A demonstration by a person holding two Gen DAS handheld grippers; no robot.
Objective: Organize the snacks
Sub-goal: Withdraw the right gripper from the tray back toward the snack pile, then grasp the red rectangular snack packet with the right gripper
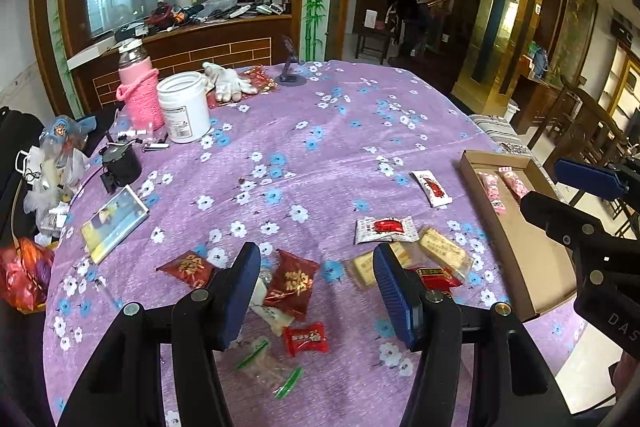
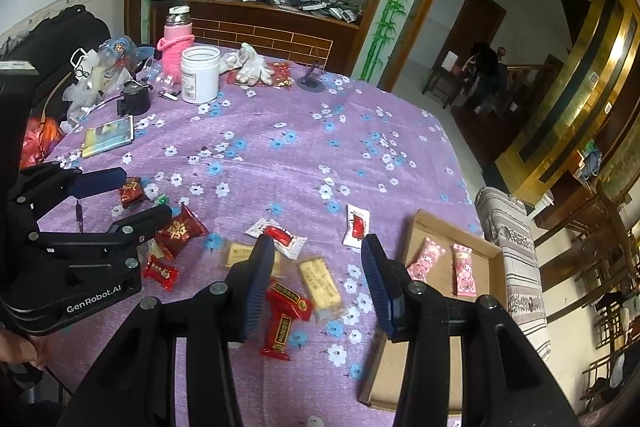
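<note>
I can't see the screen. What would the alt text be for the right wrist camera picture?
The open right gripper hovers over wrapped snacks scattered on a purple flowered tablecloth, with nothing between its jaws. A shallow cardboard box at right holds two pink packets; the left gripper shows at left, also open.

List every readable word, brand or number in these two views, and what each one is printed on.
"GenRobot.AI": white print on the left gripper body, in the right wrist view.
"DAS": cut-off letters on the right gripper body, in the left wrist view.
Snack wrappers: print too blurred to read.
White jar label: too small to read.
</note>
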